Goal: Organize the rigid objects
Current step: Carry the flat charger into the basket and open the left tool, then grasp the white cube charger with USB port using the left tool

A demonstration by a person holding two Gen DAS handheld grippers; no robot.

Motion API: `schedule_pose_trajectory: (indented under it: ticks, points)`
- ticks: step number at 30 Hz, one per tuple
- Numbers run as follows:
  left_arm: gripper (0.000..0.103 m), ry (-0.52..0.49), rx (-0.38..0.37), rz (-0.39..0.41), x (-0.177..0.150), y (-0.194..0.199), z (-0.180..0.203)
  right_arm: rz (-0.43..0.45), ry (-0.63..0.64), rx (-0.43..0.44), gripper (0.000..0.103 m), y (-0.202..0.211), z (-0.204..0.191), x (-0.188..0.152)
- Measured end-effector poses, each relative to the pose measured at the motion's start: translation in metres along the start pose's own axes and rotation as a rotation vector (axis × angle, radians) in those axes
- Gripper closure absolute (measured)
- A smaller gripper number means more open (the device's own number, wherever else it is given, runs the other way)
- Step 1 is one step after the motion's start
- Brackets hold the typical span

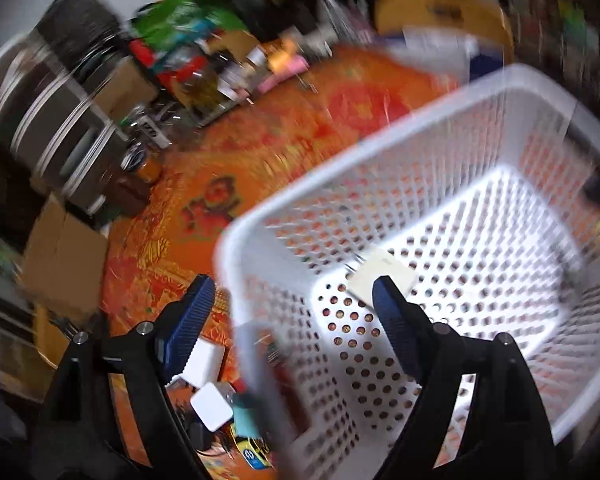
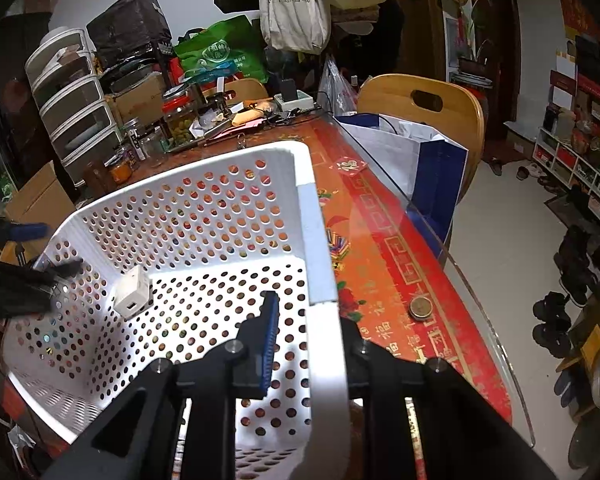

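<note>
On the orange-and-red tabletop (image 2: pixel 384 240) sits a white perforated basket (image 2: pixel 204 208), tilted in the right wrist view, with its right rim raised. The right gripper (image 2: pixel 312 320) is closed on that rim: one blue-padded finger (image 2: pixel 270 320) lies inside the basket wall, while the other is hidden behind the white rim. Inside the basket, near its left wall, lies a white charger (image 2: pixel 132 292) with a port facing outward; it rests on the basket floor.

The left wrist view is heavily blurred. The left gripper (image 1: pixel 292 300) is spread wide, empty, straddling the basket's near-left corner (image 1: pixel 236 248): one blue finger (image 1: pixel 192 312) hangs outside over the tabletop, the other (image 1: pixel 392 320) inside over the basket floor, just in front of the charger (image 1: pixel 380 276). Outside the basket, by its near corner, more small things lie on the tabletop: two white blocks (image 1: pixel 204 360), a teal item (image 1: pixel 248 420) and a yellow-blue one (image 1: pixel 254 456).

A round brass tin (image 2: pixel 420 308) sits near the tabletop's right edge, apart from the basket. Jars, boxes and a drawer unit (image 2: pixel 72 96) crowd the far-left corner.
</note>
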State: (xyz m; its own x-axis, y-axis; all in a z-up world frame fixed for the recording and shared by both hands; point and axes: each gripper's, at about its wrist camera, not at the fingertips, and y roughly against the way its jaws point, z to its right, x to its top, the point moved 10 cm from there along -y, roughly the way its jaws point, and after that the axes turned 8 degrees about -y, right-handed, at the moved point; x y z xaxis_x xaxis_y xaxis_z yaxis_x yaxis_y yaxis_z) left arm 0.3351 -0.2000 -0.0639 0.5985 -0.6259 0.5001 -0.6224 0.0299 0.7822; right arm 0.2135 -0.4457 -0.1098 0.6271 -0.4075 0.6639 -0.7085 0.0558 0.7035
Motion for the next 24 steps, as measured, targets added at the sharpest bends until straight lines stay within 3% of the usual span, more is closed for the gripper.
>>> schedule_pose_trajectory:
  ticks: [3,5,8,10,11,13,18,24]
  points:
    - [0.0,0.156,-0.027,0.09,-0.017,0.026,-0.062,-0.002,0.004,-0.01,0.085,0.0,0.0,0.001]
    - [0.0,0.249,0.022,0.093,-0.038,0.023,-0.109,-0.002,0.008,-0.017,0.085,-0.001,-0.001,0.001]
    - [0.0,0.375,0.084,0.011,-0.079,-0.013,-0.171,-0.002,0.015,-0.024,0.085,-0.001,0.0,0.0]
    - [0.001,0.424,0.055,-0.1,-0.11,-0.053,-0.189,-0.004,0.016,-0.025,0.085,-0.001,-0.002,0.0]
    - [0.003,0.439,0.014,-0.165,-0.126,-0.075,-0.189,-0.004,0.015,-0.025,0.085,-0.001,-0.001,-0.001]
    - [0.015,0.433,-0.042,-0.214,-0.139,-0.096,-0.178,-0.005,0.014,-0.029,0.085,-0.001,-0.001,-0.001]
    - [0.018,0.348,-0.133,-0.213,-0.139,-0.105,-0.149,-0.007,0.015,-0.037,0.085,-0.002,-0.001,-0.001]
    - [0.019,0.258,-0.124,-0.276,-0.137,-0.129,-0.117,-0.009,0.016,-0.033,0.085,-0.001,-0.001,-0.002]
